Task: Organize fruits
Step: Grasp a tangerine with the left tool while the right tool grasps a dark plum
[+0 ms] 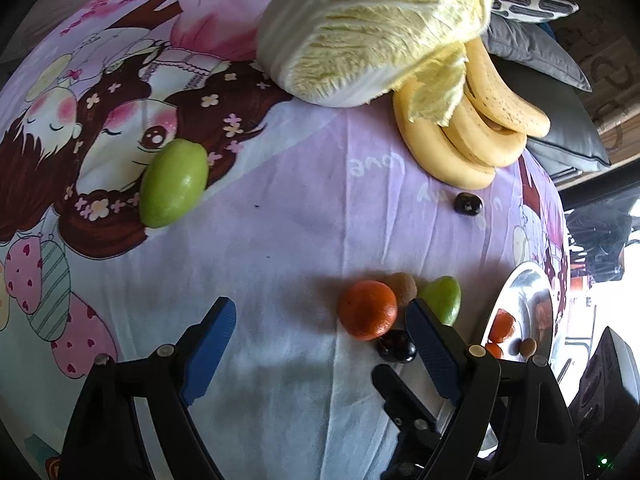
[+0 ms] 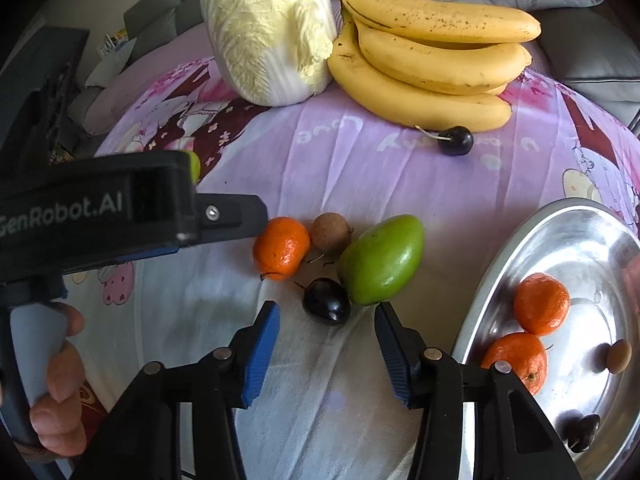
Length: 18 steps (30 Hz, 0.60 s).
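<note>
A small cluster of fruit lies on the printed cloth: an orange [image 2: 281, 248], a brown longan [image 2: 330, 231], a green fruit [image 2: 382, 260] and a dark cherry [image 2: 326, 306]. My right gripper [image 2: 328, 309] points down at the cherry, which sits between its blue fingertips with a gap on each side; the jaws are open. My left gripper [image 1: 320, 306] hangs open over the cloth, with the orange [image 1: 367, 314] just inside its right fingertip and untouched. In the right wrist view its black body [image 2: 120, 204] is at the left, held by a hand [image 2: 60, 380].
A silver plate [image 2: 500, 272] at the right holds two oranges, a longan and a dark cherry. Bananas [image 2: 432, 64], a napa cabbage [image 2: 264, 28] and a lone cherry [image 2: 456, 141] lie at the back. Another green fruit [image 1: 174, 182] sits far left. Grey cushions border the back right.
</note>
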Each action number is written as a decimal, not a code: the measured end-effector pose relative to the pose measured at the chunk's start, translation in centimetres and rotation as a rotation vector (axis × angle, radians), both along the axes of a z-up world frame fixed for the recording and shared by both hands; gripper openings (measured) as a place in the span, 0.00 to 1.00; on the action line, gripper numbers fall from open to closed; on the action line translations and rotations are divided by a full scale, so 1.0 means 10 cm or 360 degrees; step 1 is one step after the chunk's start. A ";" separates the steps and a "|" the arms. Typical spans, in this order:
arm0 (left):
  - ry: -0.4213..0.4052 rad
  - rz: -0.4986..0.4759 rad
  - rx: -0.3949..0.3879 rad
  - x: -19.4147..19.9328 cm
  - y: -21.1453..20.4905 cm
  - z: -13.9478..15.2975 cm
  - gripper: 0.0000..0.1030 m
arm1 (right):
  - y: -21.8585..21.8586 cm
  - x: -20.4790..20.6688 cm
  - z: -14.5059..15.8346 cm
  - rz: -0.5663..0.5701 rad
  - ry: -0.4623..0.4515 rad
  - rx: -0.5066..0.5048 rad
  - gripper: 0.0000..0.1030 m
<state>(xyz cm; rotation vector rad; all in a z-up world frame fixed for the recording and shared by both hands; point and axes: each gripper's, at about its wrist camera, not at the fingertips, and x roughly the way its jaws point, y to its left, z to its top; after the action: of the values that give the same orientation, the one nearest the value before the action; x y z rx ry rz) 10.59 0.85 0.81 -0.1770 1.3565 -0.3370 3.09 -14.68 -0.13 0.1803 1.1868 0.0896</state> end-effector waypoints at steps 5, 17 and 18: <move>0.0012 -0.0031 0.0007 -0.02 -0.11 -0.02 0.85 | 0.01 0.05 -0.06 -0.0034 0.0011 0.0021 0.48; 0.0031 -0.0029 0.0036 -0.04 -0.25 -0.15 0.85 | -0.07 0.08 -0.08 -0.0129 -0.0019 0.0075 0.35; 0.0029 -0.0034 0.0040 -0.04 -0.28 -0.16 0.85 | -0.08 0.08 -0.08 -0.0131 -0.0019 0.0085 0.35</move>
<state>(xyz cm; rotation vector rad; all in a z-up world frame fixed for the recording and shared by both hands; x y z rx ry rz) 10.19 -1.92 -0.79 -0.1452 1.3807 -0.3370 3.91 -15.44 -0.97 0.2748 1.1642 0.0501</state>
